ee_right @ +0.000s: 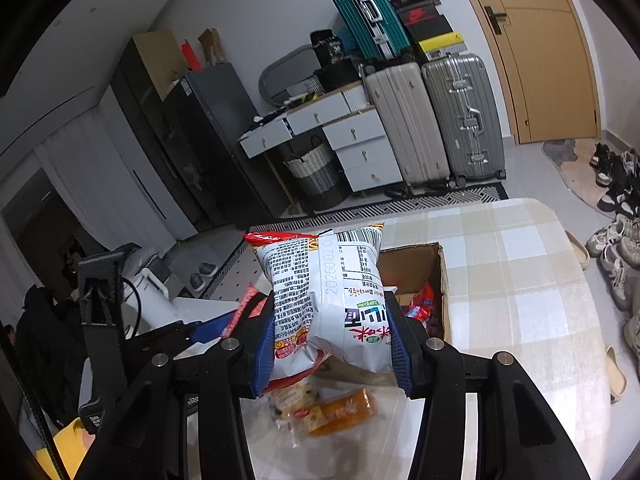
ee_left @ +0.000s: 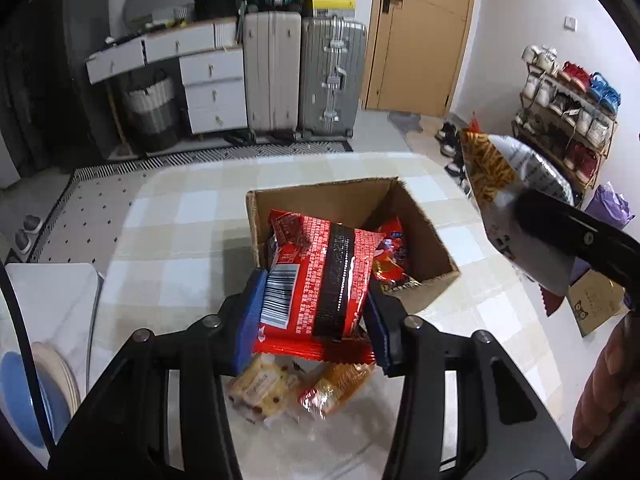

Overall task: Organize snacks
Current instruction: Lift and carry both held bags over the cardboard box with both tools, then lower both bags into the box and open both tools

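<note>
Snacks ride toward the box [ee_left: 424, 216]: left claw [ee_left: 316, 312] clamps a red packet [ee_left: 320, 280], right claw [ee_right: 334, 340] pinches a white bag [ee_right: 332, 292], probably both for dropping in.

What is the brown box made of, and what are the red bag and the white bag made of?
The box looks like matte brown cardboard: raw, rough-cut edges and folded walls. The red bag in the left gripper seems to be glossy plastic film: it shines and crinkles. The white bag in the right gripper looks the same, puffy and shiny.

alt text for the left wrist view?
The left tool grips a red snack packet over an open cardboard box holding more snacks. At right, the right tool holds a silver bag; small snacks lie on the table.
</note>
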Demonstrator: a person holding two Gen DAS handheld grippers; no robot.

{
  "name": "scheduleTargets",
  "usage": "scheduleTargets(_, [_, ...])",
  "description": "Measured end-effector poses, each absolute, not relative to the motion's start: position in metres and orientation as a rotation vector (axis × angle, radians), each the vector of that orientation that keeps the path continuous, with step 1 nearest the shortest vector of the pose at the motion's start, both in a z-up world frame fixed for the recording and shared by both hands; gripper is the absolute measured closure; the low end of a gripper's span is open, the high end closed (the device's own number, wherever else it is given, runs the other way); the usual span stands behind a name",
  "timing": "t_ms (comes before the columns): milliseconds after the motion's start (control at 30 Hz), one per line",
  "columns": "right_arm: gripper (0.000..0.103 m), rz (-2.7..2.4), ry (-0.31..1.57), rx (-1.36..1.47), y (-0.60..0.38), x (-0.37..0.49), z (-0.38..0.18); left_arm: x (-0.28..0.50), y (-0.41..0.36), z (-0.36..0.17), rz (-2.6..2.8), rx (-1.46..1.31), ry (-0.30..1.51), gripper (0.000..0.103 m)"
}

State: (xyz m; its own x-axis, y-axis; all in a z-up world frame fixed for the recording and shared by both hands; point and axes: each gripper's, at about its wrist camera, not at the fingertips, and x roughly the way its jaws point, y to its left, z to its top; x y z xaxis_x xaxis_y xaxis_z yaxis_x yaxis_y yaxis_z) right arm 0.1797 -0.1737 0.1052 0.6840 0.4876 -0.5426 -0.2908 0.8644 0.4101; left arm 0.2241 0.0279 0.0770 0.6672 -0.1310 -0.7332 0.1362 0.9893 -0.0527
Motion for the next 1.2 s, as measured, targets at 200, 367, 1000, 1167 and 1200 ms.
scheduleTargets(200, [0.055,0.425,0.748,0.289,-0.165,0.223,0.077,0.282,0.028,0.048,-0.167,-0.031,0.889,0.06])
scheduleTargets(367, [0.055,0.417,0.792,0.28,-0.159,0.254,0.051,0.317,0.026,0.025,-0.195,-0.045,0.936,0.06])
scheduleTargets(1000, [0.055,0.347,0.866,0.267,-0.16,0.304,0.001,0.358,0.021,-0.021,-0.279,-0.026,0.976,0.057])
scheduleTargets(1167, [0.052,0.332,0.894,0.278,-0.159,0.309,-0.001,0.353,0.022,-0.016,-0.297,-0.023,0.961,0.033])
scheduleTargets(1200, [0.051,0.329,0.91,0.282,-0.158,0.311,-0.002,0.352,0.023,-0.013,-0.284,-0.01,0.95,0.021])
